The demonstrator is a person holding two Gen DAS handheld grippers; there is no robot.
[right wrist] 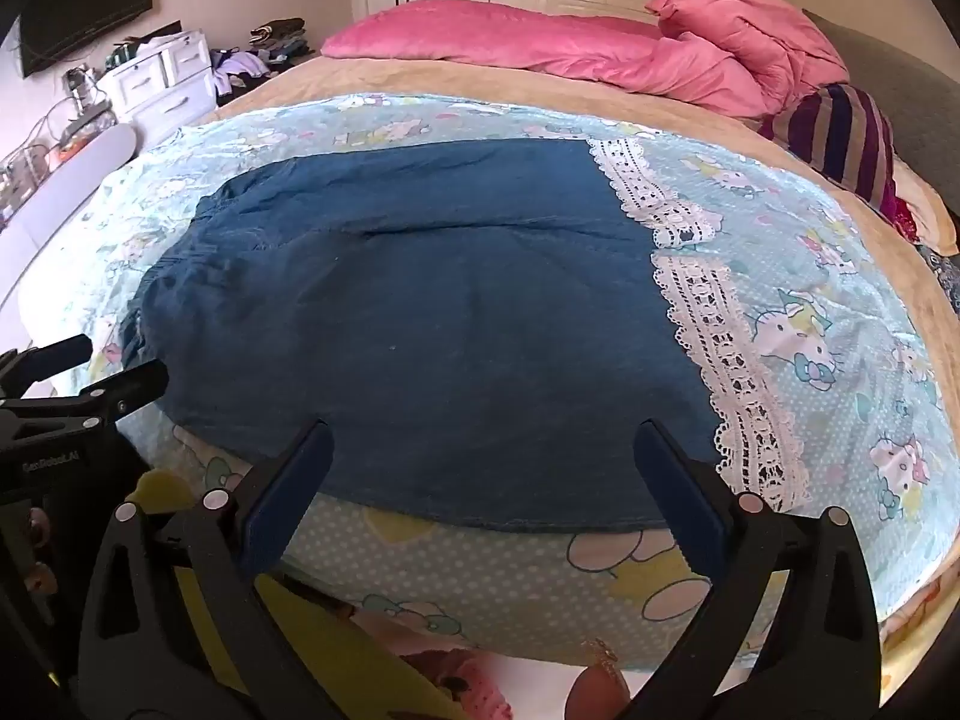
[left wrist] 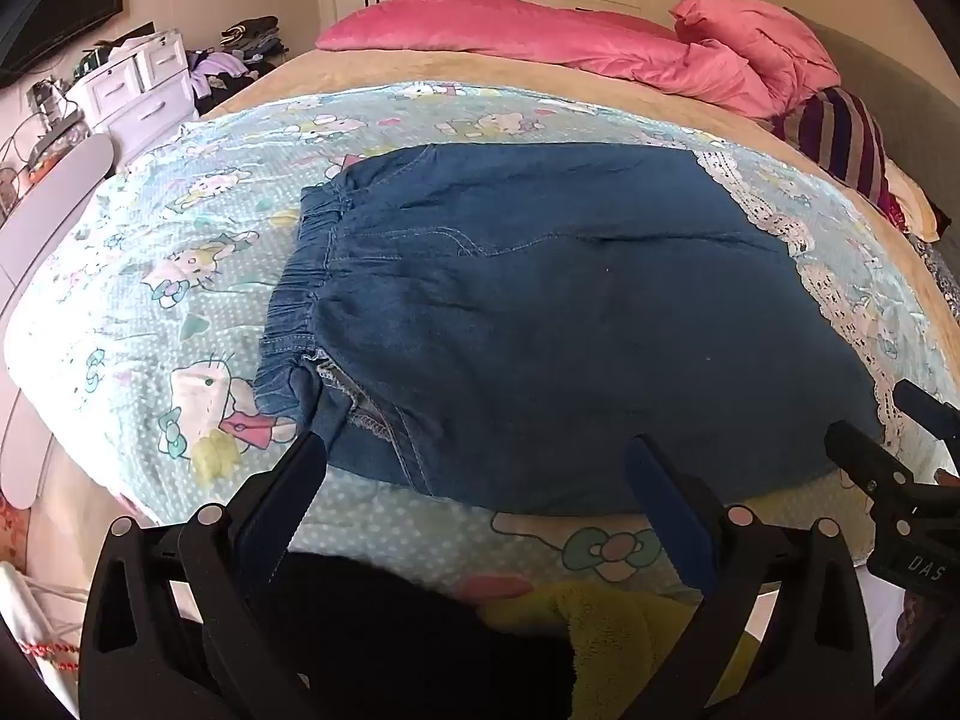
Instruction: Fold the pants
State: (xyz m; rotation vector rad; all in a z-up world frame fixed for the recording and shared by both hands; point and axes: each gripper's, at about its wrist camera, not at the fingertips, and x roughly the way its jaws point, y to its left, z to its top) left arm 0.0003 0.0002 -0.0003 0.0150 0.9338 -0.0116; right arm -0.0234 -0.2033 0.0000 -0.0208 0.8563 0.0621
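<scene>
Here pants (left wrist: 540, 312) lie flat just beyond both grippers' spread, empty fingers (left wrist: 666, 498)

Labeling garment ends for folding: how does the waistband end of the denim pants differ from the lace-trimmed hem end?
The waistband is gathered, puckered blue denim elastic; the lace hem is flat, white openwork trim. The waistband lies at the pants' left end, ahead of the left gripper; the hem lies at the right end, ahead of the right gripper. Both rest flat on the cartoon-print sheet, ungripped.
</scene>
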